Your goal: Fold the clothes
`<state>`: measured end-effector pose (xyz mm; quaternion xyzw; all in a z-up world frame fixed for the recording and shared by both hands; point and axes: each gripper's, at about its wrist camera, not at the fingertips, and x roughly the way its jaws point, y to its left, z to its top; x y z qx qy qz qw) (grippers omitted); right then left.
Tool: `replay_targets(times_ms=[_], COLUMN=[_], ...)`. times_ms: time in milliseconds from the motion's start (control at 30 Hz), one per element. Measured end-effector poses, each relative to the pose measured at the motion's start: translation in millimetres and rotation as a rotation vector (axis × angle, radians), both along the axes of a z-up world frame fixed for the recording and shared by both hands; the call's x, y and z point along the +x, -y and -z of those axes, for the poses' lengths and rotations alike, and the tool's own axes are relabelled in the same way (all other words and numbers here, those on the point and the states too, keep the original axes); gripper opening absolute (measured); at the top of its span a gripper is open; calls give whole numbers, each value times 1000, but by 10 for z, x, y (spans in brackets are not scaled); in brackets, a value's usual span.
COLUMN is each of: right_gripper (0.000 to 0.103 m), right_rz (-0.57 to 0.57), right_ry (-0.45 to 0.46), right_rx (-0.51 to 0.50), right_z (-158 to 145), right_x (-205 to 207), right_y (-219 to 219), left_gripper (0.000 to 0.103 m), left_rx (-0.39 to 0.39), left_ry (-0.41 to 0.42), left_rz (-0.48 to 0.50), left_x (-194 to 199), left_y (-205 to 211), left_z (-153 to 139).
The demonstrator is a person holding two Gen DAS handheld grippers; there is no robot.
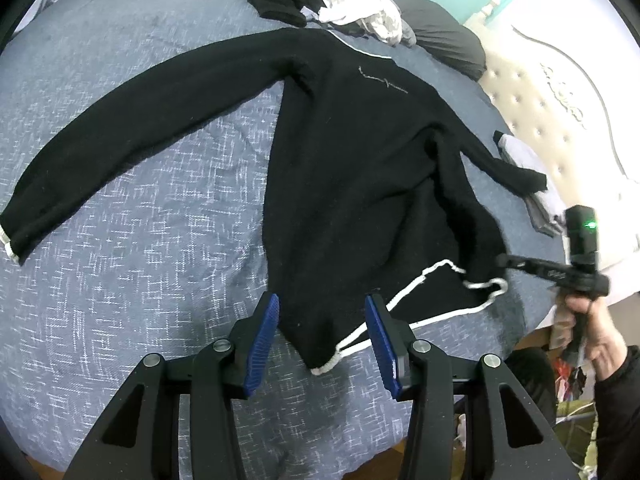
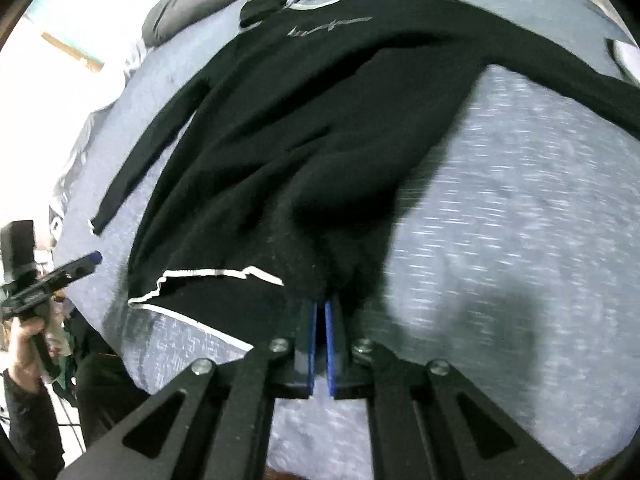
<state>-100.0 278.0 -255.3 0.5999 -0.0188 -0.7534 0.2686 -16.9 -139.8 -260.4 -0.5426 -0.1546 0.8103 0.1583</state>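
Here the black sweater point(image 1: 352, 168) lies flat on the bed point(image 1: 132, 272), long axis running away from both hands; right hand-held gripper point(image 2: 321, 304) is clamped on its hem, while left hand-held gripper point(image 1: 322, 316) stands apart astride the nearer hem corner

Nothing really readable here. The black sweater point(image 1: 352, 168) has a thin grey scribble on the chest, maybe a signature-style logo, but I can't make out letters.
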Motion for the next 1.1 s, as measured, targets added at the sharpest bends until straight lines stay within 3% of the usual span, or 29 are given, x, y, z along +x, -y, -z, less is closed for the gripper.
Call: replay_targets(times_ms=[267,533,667,767,833,900,1033,1100], right_gripper=[3,3,6,6,11,26,36,46], right_rz=[74,111,115,42,-25,-91,-202,-245], right_ry=[14,92,32,-31,-54,-67,-89,-89], right_rx=[-33,7,17,17,39,53,88,137], right_z=[-135,124,1,-169,-210,-202,-100,7], right_x=[6,63,59,93,125,168,256,275], right_y=[-690,-928,-961,-784,-583,-360,61,221], left_gripper=[49,49,49,49,49,49,49,49], left_rx=[-7,-31,-38,-43,-43,-40,-44,-48], left_ry=[20,25,30,35,35,32,26,24], left_rz=[19,56,68,74,79,85,98,104], left_x=[-41,-60,-73,-89,-96,-97,-71,-54], left_y=[-116,-294,-366,-412,-448,-486,-519,-523], left_z=[50,15,30,51,52,44,15,3])
